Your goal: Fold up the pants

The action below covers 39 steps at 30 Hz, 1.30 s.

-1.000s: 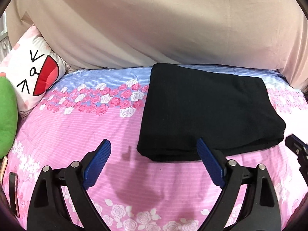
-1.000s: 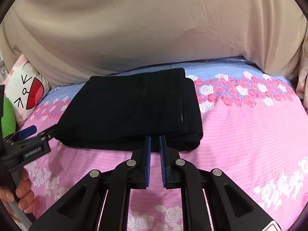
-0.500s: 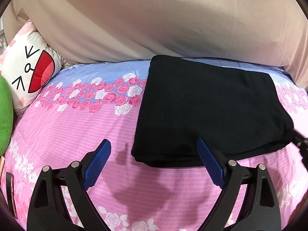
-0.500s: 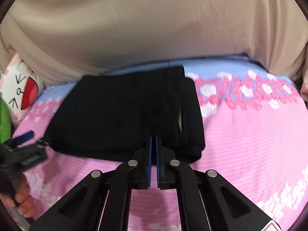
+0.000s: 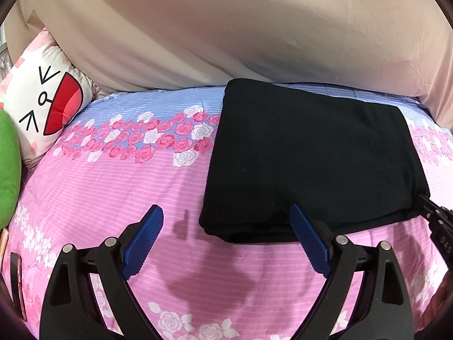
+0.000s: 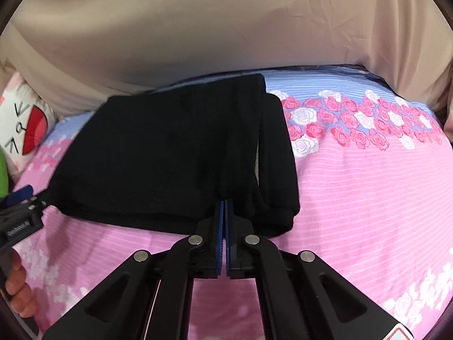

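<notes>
Right tongs closed empty at pants' lower-centre edge; left tongs open. Risk: nudging, rumpling fold.

A bed covered in a pink striped sheet, with a band of pink and white roses on blue at its far side. Behind the bed hangs a beige cloth. At the bed's left end lie a cartoon-face pillow and a green cushion.
</notes>
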Tool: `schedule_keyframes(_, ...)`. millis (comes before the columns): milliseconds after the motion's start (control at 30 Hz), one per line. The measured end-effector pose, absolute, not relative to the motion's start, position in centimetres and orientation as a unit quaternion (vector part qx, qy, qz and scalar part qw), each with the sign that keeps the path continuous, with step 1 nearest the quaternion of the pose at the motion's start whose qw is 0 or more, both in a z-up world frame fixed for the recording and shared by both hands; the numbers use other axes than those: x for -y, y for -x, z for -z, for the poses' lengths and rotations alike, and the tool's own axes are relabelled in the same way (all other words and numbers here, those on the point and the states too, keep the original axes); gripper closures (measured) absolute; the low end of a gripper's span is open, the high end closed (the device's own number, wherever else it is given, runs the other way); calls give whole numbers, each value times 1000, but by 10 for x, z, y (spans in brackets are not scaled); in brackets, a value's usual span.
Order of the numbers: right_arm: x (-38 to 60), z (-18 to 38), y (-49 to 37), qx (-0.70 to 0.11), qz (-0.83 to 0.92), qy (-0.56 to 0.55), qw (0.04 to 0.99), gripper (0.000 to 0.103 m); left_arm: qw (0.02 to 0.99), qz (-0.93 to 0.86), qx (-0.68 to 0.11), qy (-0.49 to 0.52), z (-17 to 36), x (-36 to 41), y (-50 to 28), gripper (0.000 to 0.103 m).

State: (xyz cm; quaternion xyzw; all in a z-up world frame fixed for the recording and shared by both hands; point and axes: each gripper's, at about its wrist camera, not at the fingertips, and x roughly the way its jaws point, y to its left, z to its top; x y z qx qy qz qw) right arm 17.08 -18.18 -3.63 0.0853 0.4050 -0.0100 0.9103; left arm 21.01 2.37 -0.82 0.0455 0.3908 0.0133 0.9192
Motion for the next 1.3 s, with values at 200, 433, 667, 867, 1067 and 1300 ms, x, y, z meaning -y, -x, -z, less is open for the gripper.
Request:
schedule_keyframes(200, 177, -1, -134, -372, 0, -102, 923, 96, 921, -16, -388, -45, 1, -29, -194, 14)
schedule_keyframes(433, 163, -22, -58, -339, 13, -94, 936, 70, 925, -8, -374, -60, -14, -32, -127, 12)
schedule_keyframes(667, 144, -13, 16, -329, 51, -57, 941, 66, 926, 0, -374, -58, -11, -36, -43, 11)
schedule_keyframes(867, 130, -8, 57, -334, 42, -60, 940, 58, 917, 19, -395, -44, -2, -31, -1, 10)
schedule_keyframes(1067, 114, -3, 89, -341, 38, -50, 938, 55, 922, 17, -383, -49, -2, -27, 32, 10)
schedule_keyframes(1300, 100, -3, 117, -332, 39, -58, 941, 50, 927, 16, -371, -47, -7, -28, 58, 9)
